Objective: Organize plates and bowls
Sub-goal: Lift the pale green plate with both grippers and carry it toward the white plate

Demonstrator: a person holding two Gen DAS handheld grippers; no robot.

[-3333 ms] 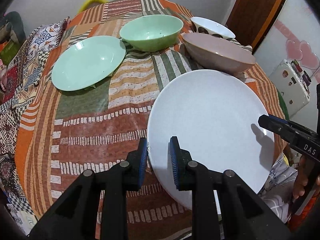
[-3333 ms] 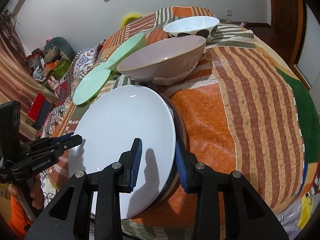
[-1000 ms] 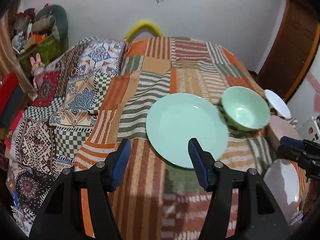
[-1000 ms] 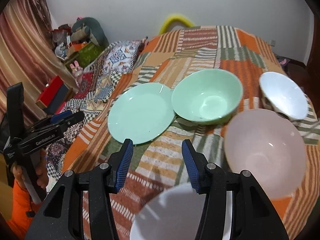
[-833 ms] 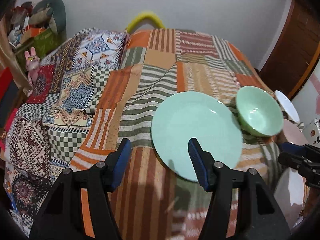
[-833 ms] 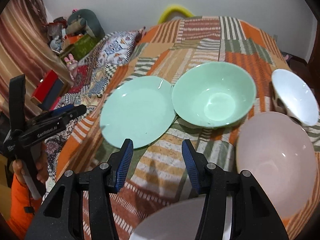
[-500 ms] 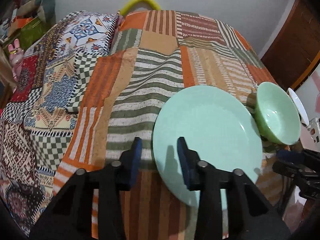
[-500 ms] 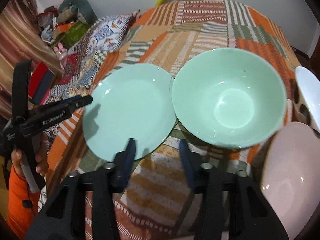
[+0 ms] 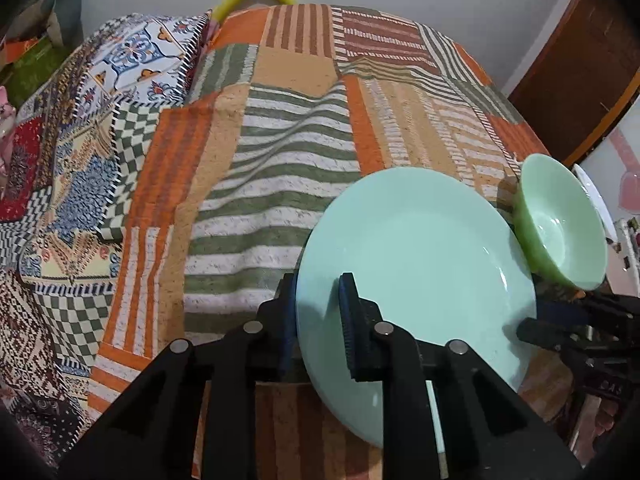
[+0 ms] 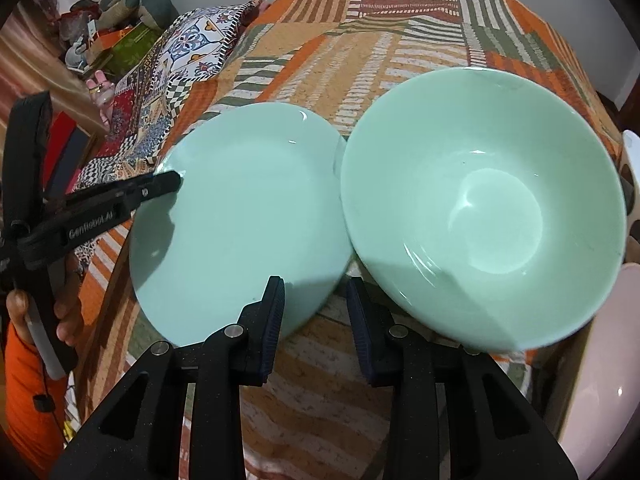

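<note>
A mint green plate (image 9: 420, 248) lies on the patchwork cloth, with a mint green bowl (image 9: 560, 224) touching its right side. My left gripper (image 9: 318, 316) is open, its jaws straddling the plate's near left rim. In the right wrist view the plate (image 10: 244, 224) and the bowl (image 10: 480, 204) sit side by side. My right gripper (image 10: 314, 320) is open, its jaws astride the plate's near right rim, close to the bowl. The left gripper also shows there at the plate's left edge (image 10: 160, 186).
A pink bowl (image 10: 604, 360) sits at the right edge, a white bowl (image 9: 592, 196) behind the green bowl. The patchwork cloth (image 9: 280, 140) covers the surface. Toys and boxes (image 10: 116, 20) lie far left. A wooden door (image 9: 576, 68) stands at the right.
Both grippers have moved forward and down from the white plate to the green plate. Both have narrowed their jaws and now straddle the green plate's rim on opposite sides.
</note>
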